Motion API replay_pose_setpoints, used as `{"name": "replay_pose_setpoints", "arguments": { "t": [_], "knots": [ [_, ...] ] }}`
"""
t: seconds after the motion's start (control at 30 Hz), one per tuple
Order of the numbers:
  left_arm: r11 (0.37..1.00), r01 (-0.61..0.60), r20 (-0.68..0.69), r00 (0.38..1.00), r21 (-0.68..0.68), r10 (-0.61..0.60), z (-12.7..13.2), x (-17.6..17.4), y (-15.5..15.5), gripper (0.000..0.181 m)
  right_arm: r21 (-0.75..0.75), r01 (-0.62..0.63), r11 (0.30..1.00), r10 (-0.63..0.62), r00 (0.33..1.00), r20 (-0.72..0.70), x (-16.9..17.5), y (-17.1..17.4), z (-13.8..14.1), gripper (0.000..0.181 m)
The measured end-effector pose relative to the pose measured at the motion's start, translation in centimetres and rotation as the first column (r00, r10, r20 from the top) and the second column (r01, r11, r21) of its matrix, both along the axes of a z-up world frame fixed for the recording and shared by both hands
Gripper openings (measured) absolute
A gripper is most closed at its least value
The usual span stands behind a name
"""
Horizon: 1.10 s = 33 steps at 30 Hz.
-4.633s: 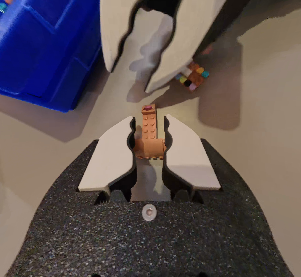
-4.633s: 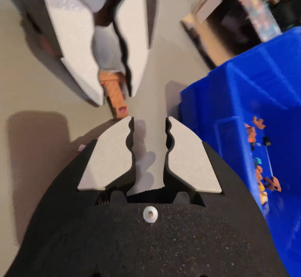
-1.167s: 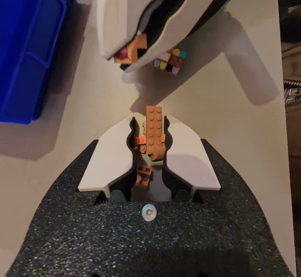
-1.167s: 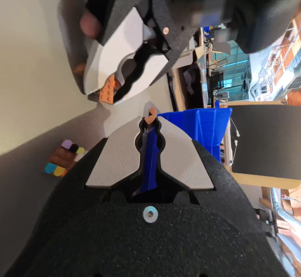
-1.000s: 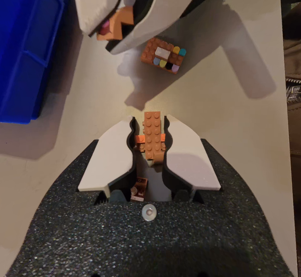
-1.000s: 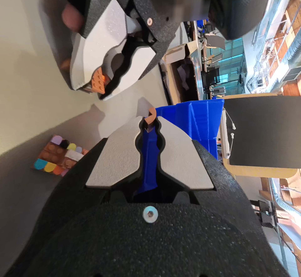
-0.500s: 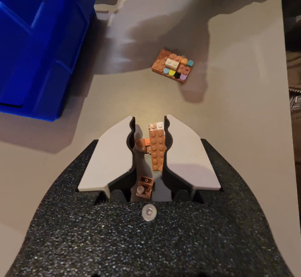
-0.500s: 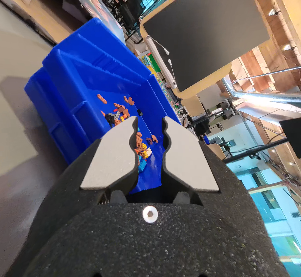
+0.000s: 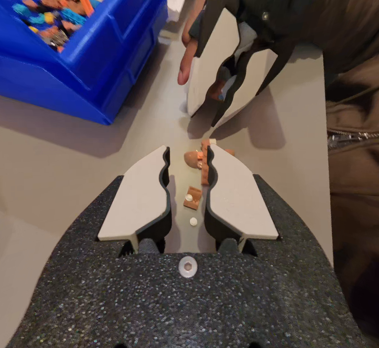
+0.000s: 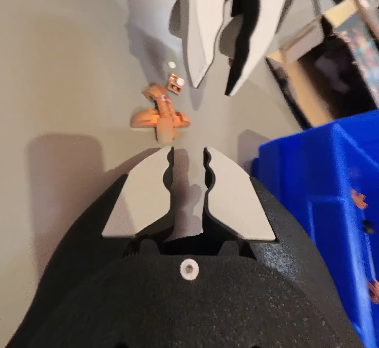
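Note:
My left gripper [image 9: 188, 148] is open and empty, low over the beige table. An orange brick assembly [image 9: 203, 164] lies on the table by its right fingertip. A small brown brick with a white stud [image 9: 191, 197] and a loose white round stud [image 9: 193, 221] lie between its fingers. My right gripper [image 10: 188, 148] is open and empty, and faces the orange assembly [image 10: 162, 116] from the other side. The small brown brick [image 10: 175, 86] and the white stud [image 10: 171, 64] lie beyond it. In each view the other gripper shows opposite, the right one [image 9: 203, 119] and the left one [image 10: 213, 90].
A blue bin [image 9: 86, 55] with several coloured bricks stands at the left, and it shows at the right of the right wrist view [image 10: 307, 174]. A cardboard box [image 10: 328, 61] stands behind it. A person's finger [image 9: 184, 67] and brown jacket [image 9: 352, 153] are near the table's right edge. The tips of one gripper are about 5 centimeters away from the tips of the other.
My left gripper has let go of the orange assembly, which now lies on the table. My right gripper dropped its small piece, swung past the blue bin and came back facing the pieces.

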<state>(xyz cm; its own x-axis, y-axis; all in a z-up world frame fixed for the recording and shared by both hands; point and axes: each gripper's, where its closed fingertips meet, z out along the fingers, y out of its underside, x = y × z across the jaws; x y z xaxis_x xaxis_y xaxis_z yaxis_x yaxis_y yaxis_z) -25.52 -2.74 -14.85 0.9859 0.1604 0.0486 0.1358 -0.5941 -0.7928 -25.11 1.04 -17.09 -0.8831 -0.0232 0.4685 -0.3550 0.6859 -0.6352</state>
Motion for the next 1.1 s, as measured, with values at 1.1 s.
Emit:
{"name": "replay_pose_setpoints", "arguments": {
  "t": [1.1],
  "knots": [
    [0.958, 0.058, 0.009, 0.998, -0.28, -0.058, -4.6, 0.8, -2.9, 0.032, -0.036, -0.051, 0.998, 0.053, 0.995, 0.081, 1.3, -2.5, 0.0, 0.009]
  ]
}}
